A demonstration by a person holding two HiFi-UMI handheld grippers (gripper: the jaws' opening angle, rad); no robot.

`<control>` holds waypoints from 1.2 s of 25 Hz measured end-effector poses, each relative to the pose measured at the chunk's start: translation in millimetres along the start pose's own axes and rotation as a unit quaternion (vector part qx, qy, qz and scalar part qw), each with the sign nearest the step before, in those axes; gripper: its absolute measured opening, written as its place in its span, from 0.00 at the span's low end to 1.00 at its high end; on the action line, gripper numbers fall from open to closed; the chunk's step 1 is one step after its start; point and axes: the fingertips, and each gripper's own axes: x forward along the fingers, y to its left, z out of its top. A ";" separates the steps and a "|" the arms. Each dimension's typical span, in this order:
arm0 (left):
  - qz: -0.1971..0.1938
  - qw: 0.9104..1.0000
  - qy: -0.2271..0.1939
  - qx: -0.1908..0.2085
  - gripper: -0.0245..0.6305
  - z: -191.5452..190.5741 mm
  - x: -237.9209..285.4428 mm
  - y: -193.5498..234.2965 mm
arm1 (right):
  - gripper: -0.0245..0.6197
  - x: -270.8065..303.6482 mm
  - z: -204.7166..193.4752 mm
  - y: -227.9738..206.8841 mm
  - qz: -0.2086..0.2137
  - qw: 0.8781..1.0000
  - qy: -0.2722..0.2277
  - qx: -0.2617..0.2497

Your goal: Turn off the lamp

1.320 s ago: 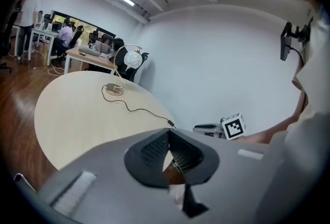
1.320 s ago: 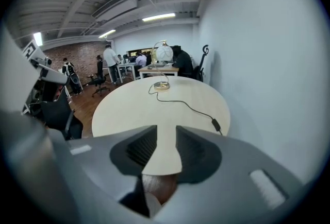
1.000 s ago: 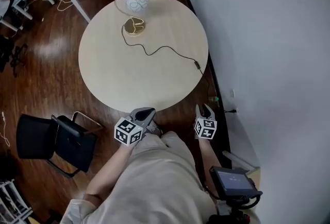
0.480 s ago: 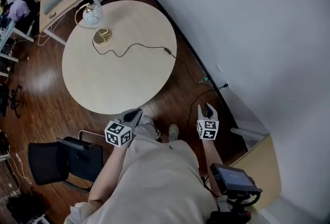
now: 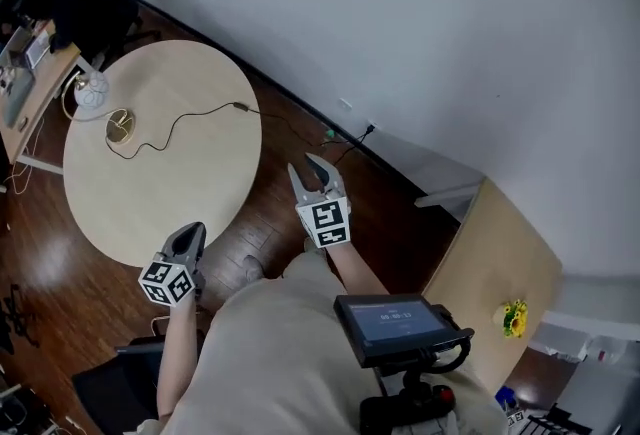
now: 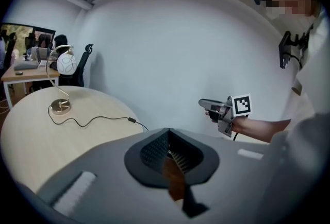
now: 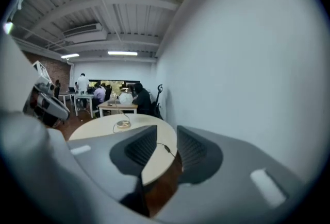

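Observation:
The lamp, a white globe (image 5: 92, 91) on a curved brass stem with a round brass base (image 5: 121, 126), stands at the far edge of the round pale table (image 5: 190, 178). Its black cord runs across the top to an inline switch (image 5: 240, 107) near the wall side. My left gripper (image 5: 188, 241) is shut and empty, low at the table's near edge. My right gripper (image 5: 310, 169) is open and empty, raised beside the table and far from the lamp. The left gripper view shows the lamp (image 6: 66, 63), the switch (image 6: 132, 120) and the right gripper (image 6: 206, 104). Between the right gripper's (image 7: 166, 131) jaws I see the switch (image 7: 166, 149).
A white wall runs behind the table, with a socket (image 5: 345, 105) low on it. A wooden cabinet (image 5: 500, 253) bearing a small yellow flower (image 5: 514, 318) stands at the right. A black chair (image 5: 105, 388) is behind my left arm. Desks with seated people (image 7: 98, 94) lie beyond the table.
The head view has swung right, so the table and lamp now sit at the picture's left. My right gripper has risen and stays open. The left gripper rose a little.

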 end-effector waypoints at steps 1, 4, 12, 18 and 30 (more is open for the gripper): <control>-0.004 1.000 -0.006 0.005 0.04 6.8 -4.3 4.8 | 0.22 0.1 8.5 9.4 0.001 1.000 -0.006 0.003; -0.011 1.000 -0.020 -0.007 0.04 9.8 -21.6 16.0 | 0.22 -5.1 23.9 43.6 0.009 1.000 -0.005 -0.011; -0.041 0.999 0.008 -0.020 0.04 -27.3 -50.9 17.1 | 0.21 -33.7 24.4 97.7 0.002 0.999 0.008 -0.032; -0.051 0.999 0.016 -0.006 0.04 -33.8 -66.3 23.3 | 0.17 -53.0 -2.2 101.2 -0.027 0.998 0.058 -0.019; -0.066 0.998 0.022 0.006 0.04 -44.3 -61.3 21.4 | 0.09 -61.0 -40.3 105.0 -0.026 0.992 0.119 -0.018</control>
